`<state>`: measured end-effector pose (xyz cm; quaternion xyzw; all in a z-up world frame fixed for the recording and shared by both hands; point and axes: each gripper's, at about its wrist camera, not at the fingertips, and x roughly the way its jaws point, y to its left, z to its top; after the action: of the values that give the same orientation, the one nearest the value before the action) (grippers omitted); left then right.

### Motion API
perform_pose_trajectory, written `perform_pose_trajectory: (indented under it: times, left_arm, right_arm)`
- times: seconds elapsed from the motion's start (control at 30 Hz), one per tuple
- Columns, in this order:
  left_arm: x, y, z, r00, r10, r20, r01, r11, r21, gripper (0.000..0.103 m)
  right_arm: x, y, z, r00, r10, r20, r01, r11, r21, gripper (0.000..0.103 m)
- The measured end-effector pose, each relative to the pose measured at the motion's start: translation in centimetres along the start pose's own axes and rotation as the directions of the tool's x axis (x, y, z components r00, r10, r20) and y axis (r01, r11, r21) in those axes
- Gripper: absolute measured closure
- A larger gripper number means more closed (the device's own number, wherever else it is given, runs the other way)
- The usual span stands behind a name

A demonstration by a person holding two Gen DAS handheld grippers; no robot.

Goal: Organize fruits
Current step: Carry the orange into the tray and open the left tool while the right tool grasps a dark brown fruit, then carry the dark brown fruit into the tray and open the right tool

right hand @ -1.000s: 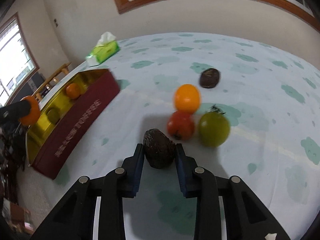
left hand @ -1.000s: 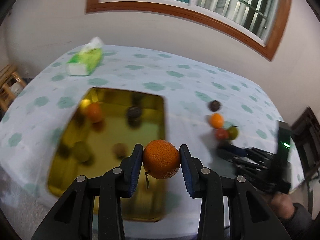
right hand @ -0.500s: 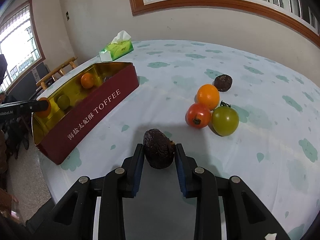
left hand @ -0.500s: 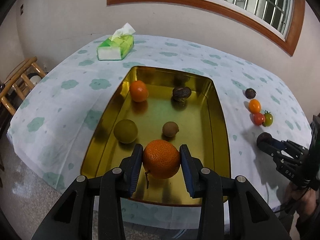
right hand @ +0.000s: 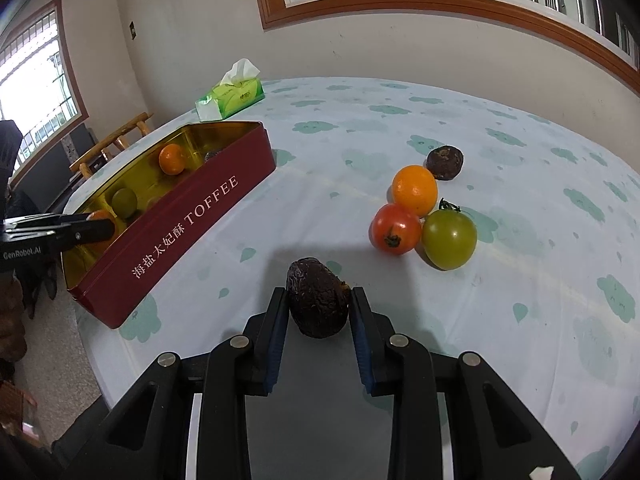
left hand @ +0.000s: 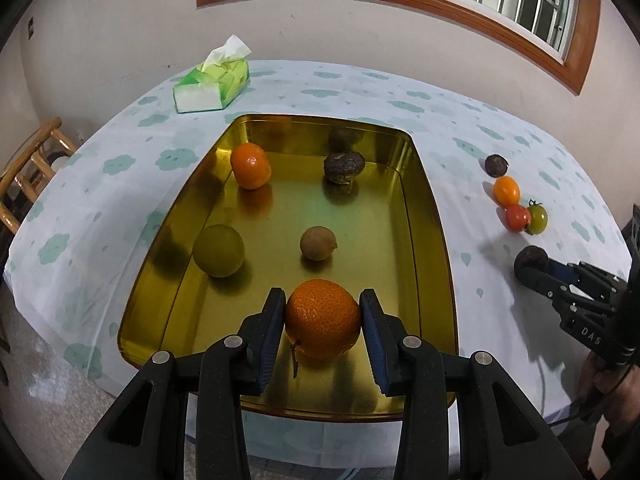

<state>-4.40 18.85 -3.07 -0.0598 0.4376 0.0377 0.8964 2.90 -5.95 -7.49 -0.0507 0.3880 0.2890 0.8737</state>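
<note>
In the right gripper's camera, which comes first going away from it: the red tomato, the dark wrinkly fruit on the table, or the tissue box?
From the right gripper:
1. Red tomato, just ahead, right.
2. Dark wrinkly fruit, behind the orange fruit.
3. Tissue box, far left, near the wall.

2 wrist fisheyes, each looking forward along its own tongs

Left looks down into the tin (left hand: pixel 424 208) ahead; right faces it from the side, both sharing the table (right hand: pixel 360 128).

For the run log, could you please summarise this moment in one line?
left gripper: holds orange over tin | right gripper: holds dark wrinkled fruit | four fruits in tin | four on table
</note>
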Motion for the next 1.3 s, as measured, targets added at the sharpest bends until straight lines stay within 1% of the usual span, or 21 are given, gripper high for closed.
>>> perform_pose_trajectory:
  times: [0.17,0.4,0.47,0.53,0.63,0.73,0.9,1.13,1.3]
  left_arm:
    - [0.0,-0.5,-0.2,1.0,0.019,0.009,-0.02,0.999,0.027,0.063]
    - [-0.2,-0.4,-0.2,1.0,0.026,0.009,-0.027,0.999,0.032,0.061]
    - [-0.6,-0.3,-0.2,0.999,0.027,0.025,-0.027,0.999,0.028,0.056]
    - [-1.0,-0.2,-0.1,0.999,0.027,0.044,-0.029,0.999,0.027,0.043]
    - [-1.8,-0.1,-0.1,0.996,0.04,0.085,-0.043,0.998,0.034,0.039]
    - [-2.1,-0.1,0.0,0.994,0.049,0.093,-0.053,0.998,0.041,0.039]
    - [-2.3,0.5,-0.2,0.994,0.051,0.099,-0.054,0.998,0.029,0.038]
    - [-2.6,1.4,-0.5,0.992,0.066,0.105,-0.067,0.998,0.012,0.038]
    - [-2.7,2.0,-0.7,0.99,0.087,0.115,-0.089,0.996,0.013,0.036]
  right_arm:
    - [0.0,0.0,0.1,1.0,0.003,-0.004,-0.003,1.0,0.007,0.075]
    - [-0.8,0.4,0.7,1.0,0.006,0.005,-0.006,1.0,0.016,0.075]
    - [-1.2,0.8,1.1,1.0,0.01,0.012,-0.01,1.0,0.01,0.075]
    - [-1.6,1.3,1.5,1.0,0.016,0.021,-0.016,1.0,0.001,0.075]
    - [-2.3,2.6,2.5,0.999,0.028,0.037,-0.027,0.999,-0.026,0.075]
    - [-2.8,3.7,3.4,0.998,0.047,0.05,-0.045,0.998,-0.046,0.075]
    - [-2.8,5.9,5.4,0.993,0.103,0.059,-0.099,0.992,-0.074,0.075]
    - [-0.7,8.9,7.8,0.987,0.157,0.036,-0.152,0.982,-0.114,0.075]
    - [1.9,10.9,9.3,0.983,0.183,0.0,-0.182,0.975,-0.124,0.075]
